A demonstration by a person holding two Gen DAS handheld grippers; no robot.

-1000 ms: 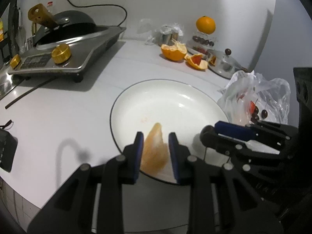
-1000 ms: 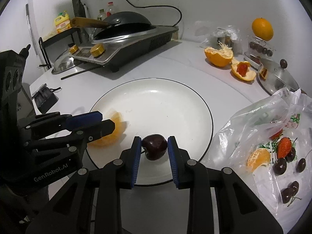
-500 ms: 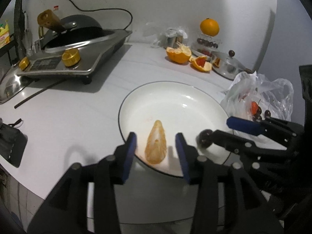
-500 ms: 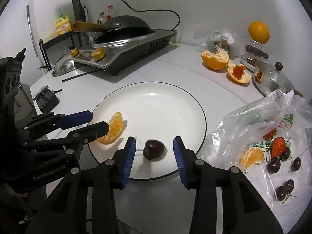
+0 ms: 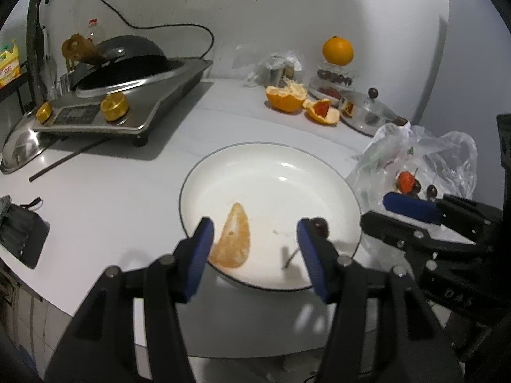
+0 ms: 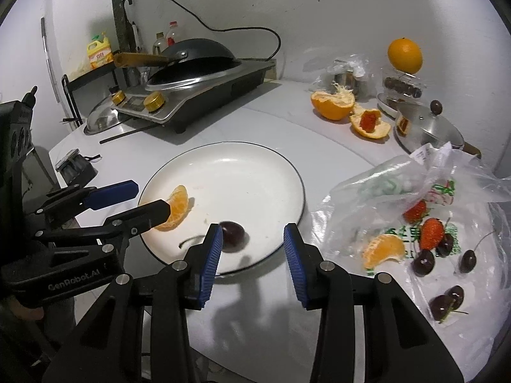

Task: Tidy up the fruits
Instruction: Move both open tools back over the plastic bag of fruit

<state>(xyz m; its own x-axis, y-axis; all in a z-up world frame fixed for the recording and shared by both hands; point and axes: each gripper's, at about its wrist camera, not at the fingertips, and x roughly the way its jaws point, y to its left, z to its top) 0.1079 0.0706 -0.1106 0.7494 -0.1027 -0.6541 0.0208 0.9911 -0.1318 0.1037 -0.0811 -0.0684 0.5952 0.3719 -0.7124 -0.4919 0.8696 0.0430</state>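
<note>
Left gripper: the jaws are opening at this moment and stand moderately wide. The blue pads press on nothing. An orange segment lies flat on the white plate just inside the left pad, at the plate's near rim. No pad contact with it is visible.

Right gripper: the jaws stand at a moderate gap and grip nothing. A dark cherry lies on the plate just beside the left pad, partly behind it; whether the pad touches it cannot be told. The cherry's stem points away to the left across the plate.

In the right wrist view, the left gripper reaches in from the left edge, its fingers stacked one over the other, the lower tip in front of the segment.

Relative positions:
- Both fruits rest on the near part of the plate; the segment is left of the cherry, well apart from it.
- A clear plastic bag lies open to the right of the right gripper, beside the plate. It holds a second orange segment, strawberries and several cherries.
- Beyond the plate: orange peel halves, a whole orange on a clear container, and a metal pot lid.
- Far left, beyond both grippers: a cooker with a black wok.
</note>
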